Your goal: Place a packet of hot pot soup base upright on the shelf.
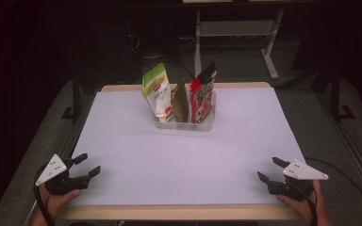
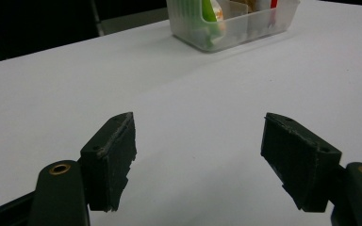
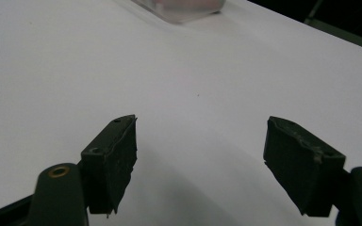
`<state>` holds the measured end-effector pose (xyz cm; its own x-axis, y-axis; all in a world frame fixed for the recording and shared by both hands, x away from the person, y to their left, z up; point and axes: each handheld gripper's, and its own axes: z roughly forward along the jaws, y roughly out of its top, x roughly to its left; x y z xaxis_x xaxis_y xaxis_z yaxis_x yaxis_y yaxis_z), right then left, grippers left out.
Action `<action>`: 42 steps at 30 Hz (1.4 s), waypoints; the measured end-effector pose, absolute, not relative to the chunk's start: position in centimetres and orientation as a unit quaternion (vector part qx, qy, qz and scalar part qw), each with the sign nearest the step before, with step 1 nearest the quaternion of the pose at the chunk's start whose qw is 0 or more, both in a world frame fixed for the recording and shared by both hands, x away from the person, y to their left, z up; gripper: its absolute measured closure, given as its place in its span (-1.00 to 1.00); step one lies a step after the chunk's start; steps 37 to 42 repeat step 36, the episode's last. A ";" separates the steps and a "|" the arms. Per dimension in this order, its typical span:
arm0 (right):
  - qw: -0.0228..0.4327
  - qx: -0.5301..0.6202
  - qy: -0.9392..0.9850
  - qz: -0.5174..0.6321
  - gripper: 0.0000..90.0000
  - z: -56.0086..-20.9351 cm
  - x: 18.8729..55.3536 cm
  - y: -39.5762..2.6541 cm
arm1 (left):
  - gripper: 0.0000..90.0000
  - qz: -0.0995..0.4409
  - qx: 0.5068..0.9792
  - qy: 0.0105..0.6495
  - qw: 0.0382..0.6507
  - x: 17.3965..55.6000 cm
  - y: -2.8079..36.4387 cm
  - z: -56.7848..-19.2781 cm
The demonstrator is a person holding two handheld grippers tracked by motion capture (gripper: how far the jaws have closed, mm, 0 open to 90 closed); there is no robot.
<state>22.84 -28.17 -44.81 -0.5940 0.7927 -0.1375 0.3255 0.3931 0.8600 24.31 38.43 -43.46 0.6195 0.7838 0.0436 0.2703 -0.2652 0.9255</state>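
Note:
A clear plastic bin (image 1: 206, 125) stands at the far middle of the white table (image 1: 136, 155). Three pouches stand upright in it: a green and white one (image 1: 156, 92), a brown one (image 1: 180, 102) and a red and black one (image 1: 202, 92). My left gripper (image 1: 90, 164) rests open at the near left corner, held by a hand, nothing between its jaws. My right gripper (image 1: 268, 169) rests open at the near right corner, also empty. In the left gripper view the bin (image 2: 245, 30) shows far ahead beyond the open gripper (image 2: 198, 136). The right gripper view has its gripper (image 3: 200, 141) open over bare table.
A wooden table edge (image 1: 179, 212) runs along the front. Metal frame legs (image 1: 269, 52) stand on the dark floor behind the table. A rail (image 1: 358, 155) runs along the right side. White surface lies between the grippers and the bin.

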 end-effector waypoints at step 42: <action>0.282 0.353 0.790 0.413 -0.50 -44.9 22.6 -27.7 | -0.43 0.246 0.764 0.353 0.481 25.2 36.8 -43.7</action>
